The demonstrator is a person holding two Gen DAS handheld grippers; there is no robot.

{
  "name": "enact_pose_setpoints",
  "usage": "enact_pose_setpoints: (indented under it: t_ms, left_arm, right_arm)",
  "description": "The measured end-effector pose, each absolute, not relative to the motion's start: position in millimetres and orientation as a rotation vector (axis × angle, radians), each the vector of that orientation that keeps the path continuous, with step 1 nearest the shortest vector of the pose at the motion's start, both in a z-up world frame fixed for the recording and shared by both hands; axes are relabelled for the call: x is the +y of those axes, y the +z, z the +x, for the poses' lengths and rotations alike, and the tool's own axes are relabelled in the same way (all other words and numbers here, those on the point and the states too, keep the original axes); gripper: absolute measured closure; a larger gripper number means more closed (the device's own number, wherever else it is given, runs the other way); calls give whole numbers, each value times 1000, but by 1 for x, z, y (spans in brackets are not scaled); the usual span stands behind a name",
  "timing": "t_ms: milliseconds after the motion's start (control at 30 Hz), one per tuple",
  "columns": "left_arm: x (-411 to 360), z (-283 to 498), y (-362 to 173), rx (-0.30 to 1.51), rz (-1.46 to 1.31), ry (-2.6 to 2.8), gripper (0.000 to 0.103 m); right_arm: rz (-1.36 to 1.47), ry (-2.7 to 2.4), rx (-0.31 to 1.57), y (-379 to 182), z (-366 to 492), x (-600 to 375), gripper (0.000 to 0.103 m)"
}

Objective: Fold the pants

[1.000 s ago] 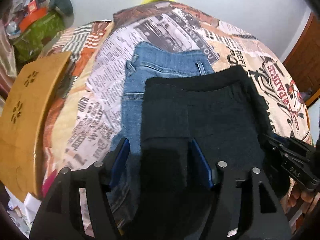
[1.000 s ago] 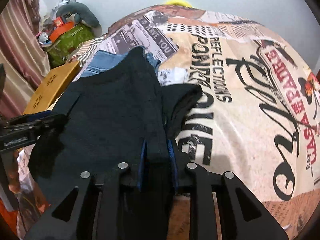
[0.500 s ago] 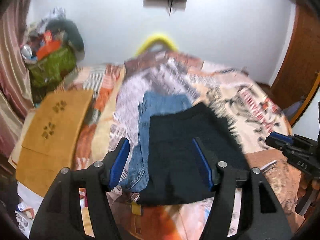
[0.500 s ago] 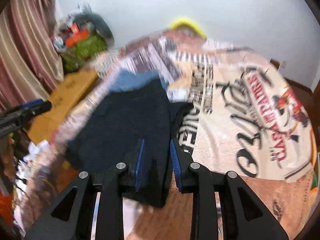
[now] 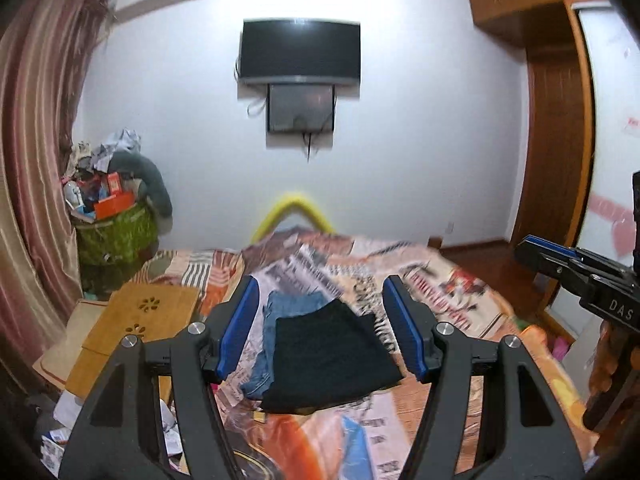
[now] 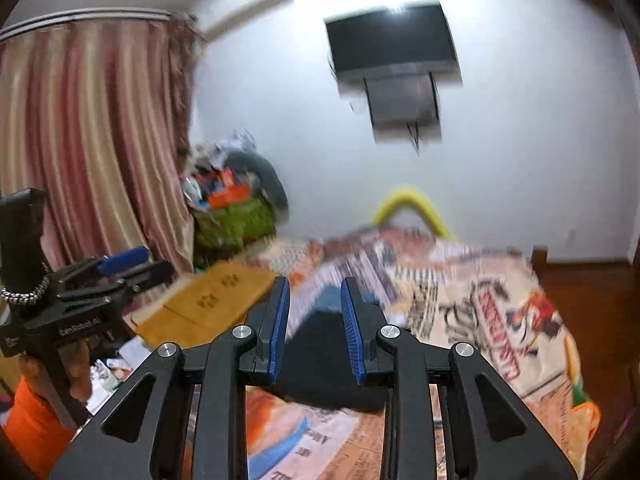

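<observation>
I see black pants folded near the bed front edge | left gripper wide, empty | right gripper narrow, empty | both high above

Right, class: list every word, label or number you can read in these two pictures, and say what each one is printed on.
"DAS": white letters on the right gripper, seen from the left wrist.
"Gen Robot .AI", roughly; blur leaves it uncertain: on the left gripper, seen from the right wrist.
Red lettering on the bedspread: too blurred to read.
Newsprint pattern on the bedspread: too small and blurred to read.
</observation>
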State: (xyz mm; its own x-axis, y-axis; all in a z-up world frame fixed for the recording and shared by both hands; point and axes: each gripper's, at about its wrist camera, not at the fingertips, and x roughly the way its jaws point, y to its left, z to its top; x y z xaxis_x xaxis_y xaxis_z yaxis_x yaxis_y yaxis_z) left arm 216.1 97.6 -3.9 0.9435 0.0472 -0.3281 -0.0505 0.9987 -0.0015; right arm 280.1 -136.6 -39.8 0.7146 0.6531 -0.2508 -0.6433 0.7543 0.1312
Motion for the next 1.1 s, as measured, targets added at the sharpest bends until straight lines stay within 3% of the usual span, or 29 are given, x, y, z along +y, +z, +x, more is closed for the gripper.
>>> enact_pose_setpoints:
  t_ms: [333,467,700,800,1100]
  left_arm:
    - [70,129,19,182,6,60,34]
    - [56,109,14,151,26,67,23]
    - [54,88,11,139,2,70,1]
    - [54,84,9,140,8,78,1]
    - [59,86,3,160,-26,87,1]
  right_arm:
    - [64,738,117,-20,199,-155,79]
    - [31,703,101,-24,184,-150,77]
    - [28,654,109,-31,174,-145,36]
    - [36,638,113,-31,173,-146,20]
    - [45,611,109,-37,166,-154,4]
